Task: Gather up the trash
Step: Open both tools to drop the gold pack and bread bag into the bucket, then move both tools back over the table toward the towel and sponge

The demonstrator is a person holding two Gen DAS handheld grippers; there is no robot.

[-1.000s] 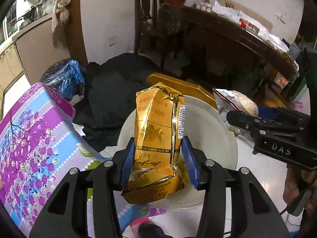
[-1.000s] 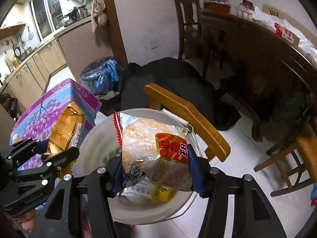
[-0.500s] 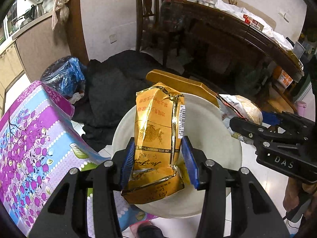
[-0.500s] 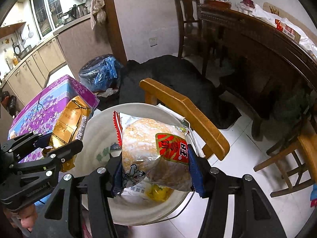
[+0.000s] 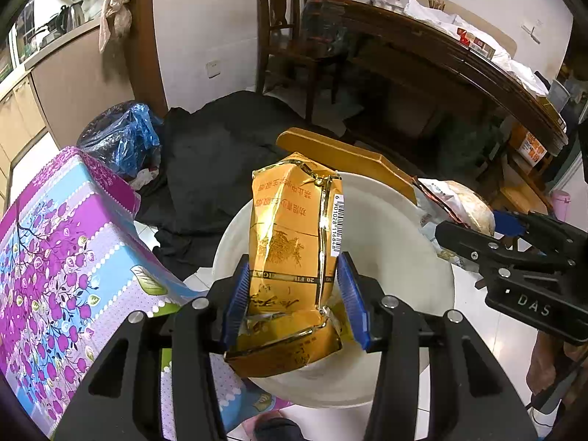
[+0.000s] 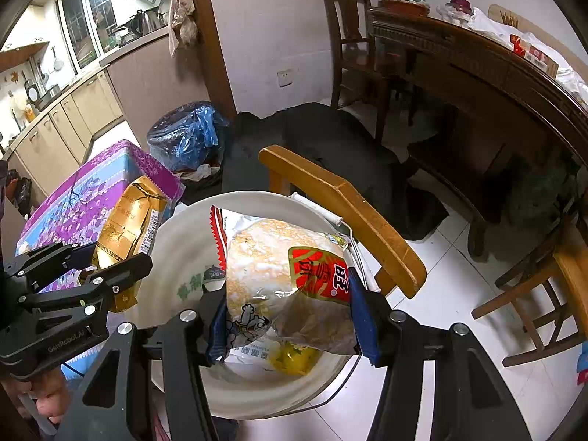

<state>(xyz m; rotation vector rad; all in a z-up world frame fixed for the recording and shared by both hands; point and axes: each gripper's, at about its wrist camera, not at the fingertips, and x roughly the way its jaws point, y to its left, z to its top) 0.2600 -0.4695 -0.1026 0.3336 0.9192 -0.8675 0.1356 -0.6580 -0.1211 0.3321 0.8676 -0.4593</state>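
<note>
Wooden chair back (image 6: 341, 213) crosses the far rim of the white round plastic bucket (image 6: 176, 242) at 1 o'clock; purple floral box (image 5: 62, 257) at 9. Left gripper (image 5: 294, 294), angled down, pinches a crumpled gold foil cigarette pack (image 5: 290, 242) over the bucket. Right gripper (image 6: 288, 312), same tilt, pinches a clear rice-cracker wrapper with red label (image 6: 283, 268) above the bucket's mouth.

The right claw (image 6: 288, 308) clamps a clear rice cracker packet (image 6: 283, 279) with a red label, held over the white bucket (image 6: 176, 246). Left of the bucket, the left claw (image 6: 88, 268) grips a crumpled gold cigarette pack (image 6: 128, 228). Behind the bucket stands a wooden chair back (image 6: 341, 205); beyond that lies black cloth (image 6: 330, 147).
</note>
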